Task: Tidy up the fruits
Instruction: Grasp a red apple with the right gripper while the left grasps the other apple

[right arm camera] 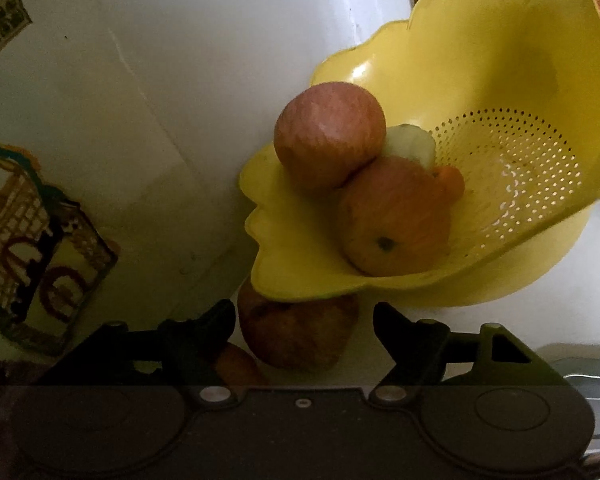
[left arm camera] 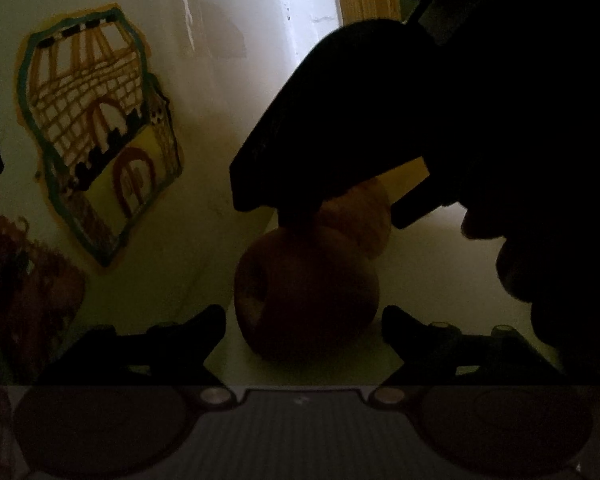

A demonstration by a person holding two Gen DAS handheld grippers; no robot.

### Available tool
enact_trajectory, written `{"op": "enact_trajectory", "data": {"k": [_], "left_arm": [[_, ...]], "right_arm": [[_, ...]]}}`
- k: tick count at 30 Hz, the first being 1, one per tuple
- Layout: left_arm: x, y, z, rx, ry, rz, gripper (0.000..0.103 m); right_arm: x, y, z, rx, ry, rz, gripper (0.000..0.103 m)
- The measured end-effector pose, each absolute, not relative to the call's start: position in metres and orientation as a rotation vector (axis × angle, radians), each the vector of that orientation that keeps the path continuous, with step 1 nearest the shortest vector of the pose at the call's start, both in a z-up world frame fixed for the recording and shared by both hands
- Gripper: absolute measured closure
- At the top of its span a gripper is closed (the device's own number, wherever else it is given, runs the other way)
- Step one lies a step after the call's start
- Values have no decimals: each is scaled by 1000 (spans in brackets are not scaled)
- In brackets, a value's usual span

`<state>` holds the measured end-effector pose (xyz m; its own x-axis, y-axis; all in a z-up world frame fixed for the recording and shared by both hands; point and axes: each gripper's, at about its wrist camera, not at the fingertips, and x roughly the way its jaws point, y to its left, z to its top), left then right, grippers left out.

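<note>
Nearest the lens in the right wrist view, a dull reddish-brown apple (right arm camera: 296, 334) sits on the white surface (right arm camera: 380, 364) at lower centre, between the black fingers of the right gripper (right arm camera: 304, 320), whose jaws stand spread with a gap on either side of the fruit, touching nothing. A small orange fruit (right arm camera: 236, 364) lies just beside that apple, partly behind the left finger. Directly above the apple hangs the scalloped rim of a tilted yellow plastic colander bowl (right arm camera: 480, 60), which fills the right of the frame. Inside it, toward its lower left edge, rest two pink-red streaked apples: an upper apple (right arm camera: 330, 134) and a lower apple (right arm camera: 396, 216) touching it, with a pale green piece of fruit (right arm camera: 412, 144) and a small orange fruit piece (right arm camera: 450, 182) tucked behind them. The perforated bottom (right arm camera: 512, 172) is bare.

The left wrist view is very dim. A dark round apple (left arm camera: 306, 294) lies on the surface at lower centre between the released, widely parted fingers of the left gripper (left arm camera: 304, 322). A second paler fruit (left arm camera: 360, 216) touches it behind. A large black silhouette (left arm camera: 420, 100), which I cannot identify, covers the upper right. A child's coloured drawing of a building (left arm camera: 96, 132) hangs on the white wall (left arm camera: 220, 20) at the left.
</note>
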<state>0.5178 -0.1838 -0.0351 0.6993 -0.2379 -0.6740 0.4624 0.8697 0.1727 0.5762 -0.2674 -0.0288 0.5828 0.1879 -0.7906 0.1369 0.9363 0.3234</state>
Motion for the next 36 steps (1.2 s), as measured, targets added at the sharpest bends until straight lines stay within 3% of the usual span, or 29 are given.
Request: {"op": "enact_trajectory", "data": {"k": [9,36], "left_arm": [[518,-180,-33,351,671,-391,29],[473,-96,-30,269,718,-365,31]], "right_arm": [[581,-267,-39,389,960,33,36],[536,-273,-43,410,1019,65,37]]}}
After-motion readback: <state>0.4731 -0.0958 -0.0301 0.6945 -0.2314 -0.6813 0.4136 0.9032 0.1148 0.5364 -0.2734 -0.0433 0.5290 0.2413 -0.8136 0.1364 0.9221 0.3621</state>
